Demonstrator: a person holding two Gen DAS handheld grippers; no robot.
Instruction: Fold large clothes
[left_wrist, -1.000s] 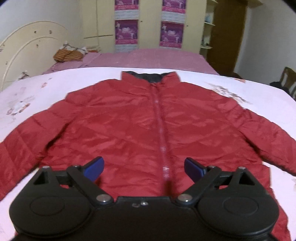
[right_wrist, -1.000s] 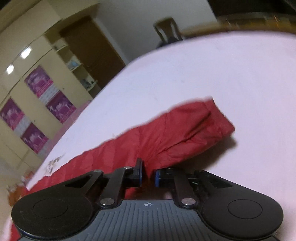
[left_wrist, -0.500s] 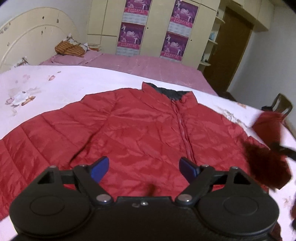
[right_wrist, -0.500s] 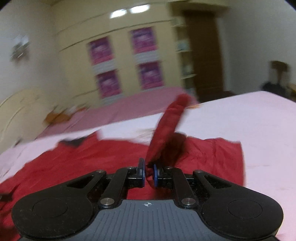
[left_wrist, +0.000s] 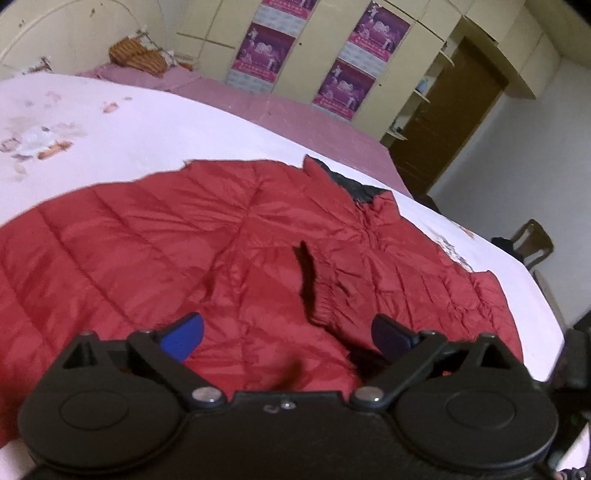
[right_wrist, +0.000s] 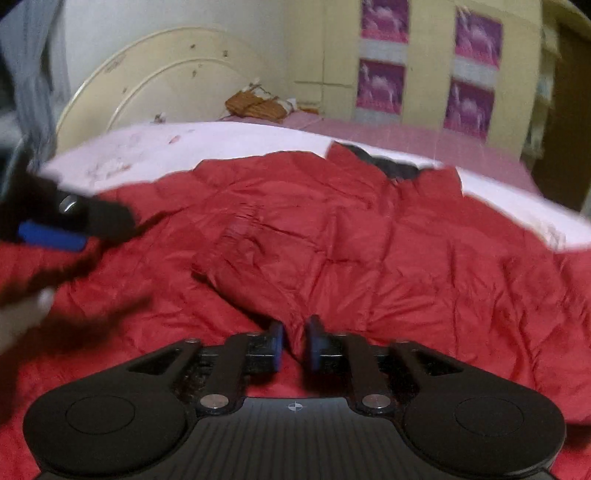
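Note:
A red puffer jacket (left_wrist: 147, 251) lies front up on a white sheet (left_wrist: 110, 133), its dark-lined collar (left_wrist: 354, 188) at the far side. One sleeve (left_wrist: 332, 295) is folded across the chest, cuff toward the middle. My left gripper (left_wrist: 288, 334) hovers over the lower front with its jaws opening wide and nothing between them. In the right wrist view the jacket (right_wrist: 443, 277) fills the frame. My right gripper (right_wrist: 294, 341) sits low over the folded sleeve (right_wrist: 251, 258). Its jaws are opening, and a ridge of sleeve fabric lies loose between them. A blurred finger (right_wrist: 51, 235) of the left gripper shows at left.
A pink bed (left_wrist: 295, 110) holding a woven bundle (left_wrist: 136, 59) lies beyond the sheet. Behind it stand a cream headboard (right_wrist: 166, 85), cupboards with purple posters (left_wrist: 347, 85) and a brown door (left_wrist: 450, 122). A chair (left_wrist: 532, 243) stands at right. Printed patches (left_wrist: 37, 144) mark the sheet's left.
My right gripper has carried the sleeve from the bed's outer side across onto the jacket front, rolling upright, and its jaws have parted. My left gripper has slid sideways and tilted.

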